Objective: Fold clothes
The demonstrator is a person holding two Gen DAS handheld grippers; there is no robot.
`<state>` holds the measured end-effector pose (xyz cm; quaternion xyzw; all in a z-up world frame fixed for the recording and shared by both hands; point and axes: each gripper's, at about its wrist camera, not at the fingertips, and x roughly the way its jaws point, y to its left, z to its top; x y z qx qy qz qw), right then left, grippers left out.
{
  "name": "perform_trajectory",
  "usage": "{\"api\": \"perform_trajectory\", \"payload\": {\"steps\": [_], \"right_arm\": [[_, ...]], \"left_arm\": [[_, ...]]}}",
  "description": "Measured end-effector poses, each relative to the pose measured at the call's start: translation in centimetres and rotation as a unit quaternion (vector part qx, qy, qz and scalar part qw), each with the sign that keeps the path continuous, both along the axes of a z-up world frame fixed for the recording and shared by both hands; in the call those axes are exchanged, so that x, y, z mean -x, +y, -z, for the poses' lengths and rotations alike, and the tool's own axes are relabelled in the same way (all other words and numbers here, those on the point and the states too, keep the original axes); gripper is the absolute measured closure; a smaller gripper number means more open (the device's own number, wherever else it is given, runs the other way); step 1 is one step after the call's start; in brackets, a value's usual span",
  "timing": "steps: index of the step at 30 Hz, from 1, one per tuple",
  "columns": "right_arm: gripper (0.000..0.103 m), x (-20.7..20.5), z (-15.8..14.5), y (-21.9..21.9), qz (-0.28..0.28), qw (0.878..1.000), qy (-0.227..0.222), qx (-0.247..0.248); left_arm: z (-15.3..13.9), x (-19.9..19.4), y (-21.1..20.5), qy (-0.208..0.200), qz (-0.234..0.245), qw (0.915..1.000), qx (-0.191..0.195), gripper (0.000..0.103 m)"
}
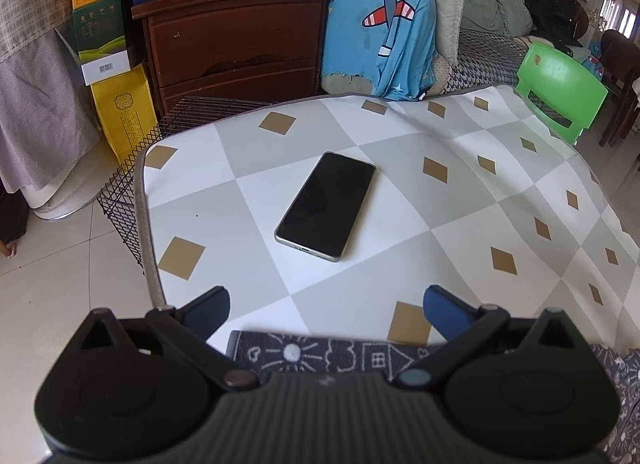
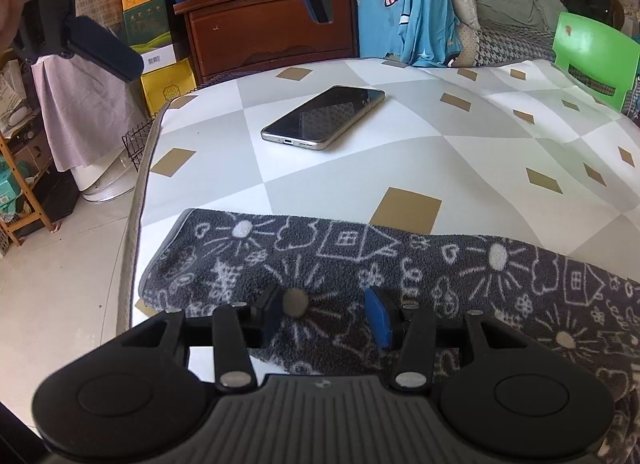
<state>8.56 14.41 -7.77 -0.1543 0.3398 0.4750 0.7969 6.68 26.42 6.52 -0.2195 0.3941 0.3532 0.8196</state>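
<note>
The left tongs (image 1: pixel 326 304) gape wide over the tabletop (image 1: pixel 460 200), holding nothing; the right tongs (image 2: pixel 326 316) stand partly open above the fuzzy grey doodle-print cloth (image 2: pixel 400 260) at the near edge, pads clear; a glossy phone (image 2: pixel 324 116) lies farther off.

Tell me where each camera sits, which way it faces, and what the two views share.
Left wrist: on the left gripper, angled down across the table at the phone; its spread fingers show.
Right wrist: on the right gripper, low over the grey towel; its parted fingers show, the left gripper upper left.
Shared: phone, towel, table, wooden dresser, green chair.
</note>
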Motion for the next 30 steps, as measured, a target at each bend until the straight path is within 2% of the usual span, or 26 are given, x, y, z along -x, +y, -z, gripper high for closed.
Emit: {"api": "perform_trajectory", "payload": {"steps": [7,9,16,22,30], "right_arm": [[0.057,0.3,-2.2,-6.0,0.042,0.999,0.013,-0.009],[0.057,0.5,-2.5,-8.3,0.051,0.999,0.016,-0.002],[0.057,3.3,-2.2,-15.0,0.068,0.997,0.034,0.022],[0.057,7.0,-1.1,-17.4,0.052,0.997,0.030,0.051],[0.056,9.7,1.4,-17.7,0.037,0.996,0.050,0.059]], "left_arm": [[0.3,-1.1,-1.8,0.005,0.032,0.9995,0.003,0.000],[0.5,-1.6,-2.8,0.007,0.057,0.9983,0.012,0.000],[1.4,-3.2,-7.9,0.028,0.141,0.9896,0.000,0.000],[1.9,-4.0,-11.0,0.035,0.178,0.9834,0.013,0.000],[2.7,-4.9,-14.8,0.052,0.229,0.9719,0.000,0.000]]}}
